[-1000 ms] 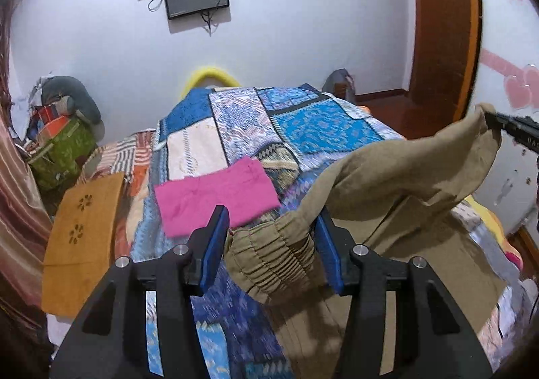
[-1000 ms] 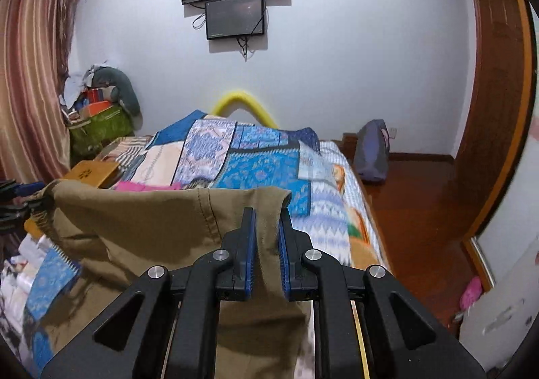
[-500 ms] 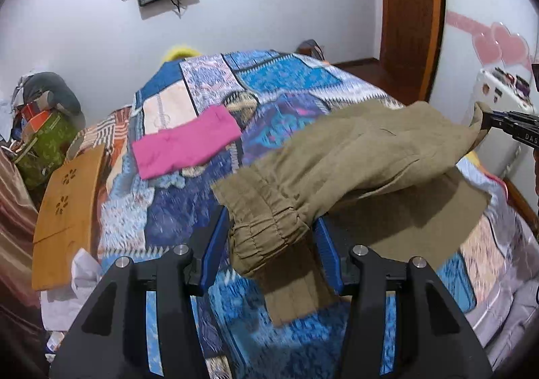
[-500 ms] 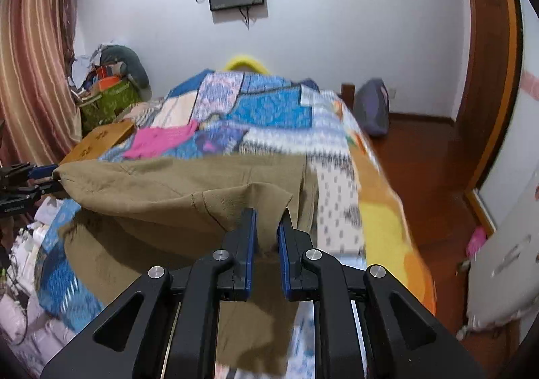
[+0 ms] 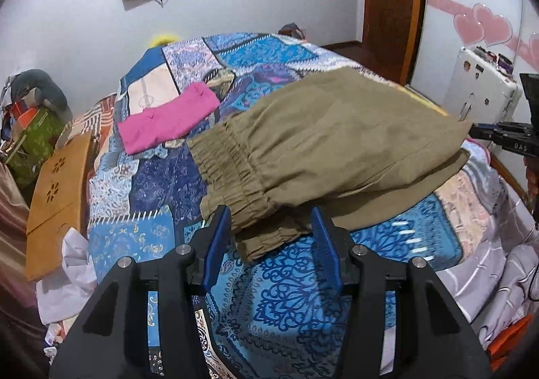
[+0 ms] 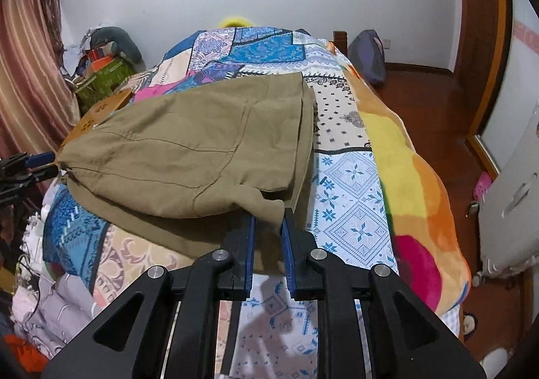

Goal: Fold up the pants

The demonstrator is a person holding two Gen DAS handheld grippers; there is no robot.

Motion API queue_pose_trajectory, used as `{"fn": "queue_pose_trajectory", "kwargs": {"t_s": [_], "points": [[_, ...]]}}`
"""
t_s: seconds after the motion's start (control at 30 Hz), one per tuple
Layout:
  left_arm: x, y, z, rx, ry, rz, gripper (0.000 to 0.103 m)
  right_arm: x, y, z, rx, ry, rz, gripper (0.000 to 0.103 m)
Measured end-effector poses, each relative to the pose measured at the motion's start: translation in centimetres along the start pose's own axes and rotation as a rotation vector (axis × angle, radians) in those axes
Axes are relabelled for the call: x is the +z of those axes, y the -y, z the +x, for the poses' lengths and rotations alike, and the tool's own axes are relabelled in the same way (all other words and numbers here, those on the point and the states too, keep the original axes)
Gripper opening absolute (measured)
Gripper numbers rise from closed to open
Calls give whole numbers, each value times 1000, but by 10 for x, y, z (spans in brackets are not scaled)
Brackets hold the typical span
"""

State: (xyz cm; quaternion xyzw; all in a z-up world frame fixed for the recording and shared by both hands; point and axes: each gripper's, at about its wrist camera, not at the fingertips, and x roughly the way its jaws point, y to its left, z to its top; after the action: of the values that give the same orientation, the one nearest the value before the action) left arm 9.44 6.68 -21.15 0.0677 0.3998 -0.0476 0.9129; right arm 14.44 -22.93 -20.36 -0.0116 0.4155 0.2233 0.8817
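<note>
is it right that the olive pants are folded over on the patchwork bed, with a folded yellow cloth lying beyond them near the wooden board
Nearly. The olive pants do lie folded over on the patchwork bed, and a folded cloth does lie beyond them near the wooden board. But that cloth is pink, not yellow, as the left wrist view shows.

Left hand-held gripper [image 5: 271,227] holds pants [image 5: 337,143] waistband

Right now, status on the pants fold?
Left hand-held gripper around elastic waistband, pad contact unclear. Right hand-held gripper opening, hem corner between pads. Khaki pants doubled over on bedspread. Pink cloth apart, no obstruction.
</note>
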Motion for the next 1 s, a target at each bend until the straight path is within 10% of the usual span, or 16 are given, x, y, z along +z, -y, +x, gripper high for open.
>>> {"fn": "queue_pose_trajectory", "kwargs": {"t_s": [0.47, 1.0], "points": [[31, 58, 2, -36, 30, 198, 51, 27, -42, -36, 57, 117, -126, 30], [13, 83, 45, -17, -55, 351, 59, 14, -103, 31, 154, -10, -285, 55]]}}
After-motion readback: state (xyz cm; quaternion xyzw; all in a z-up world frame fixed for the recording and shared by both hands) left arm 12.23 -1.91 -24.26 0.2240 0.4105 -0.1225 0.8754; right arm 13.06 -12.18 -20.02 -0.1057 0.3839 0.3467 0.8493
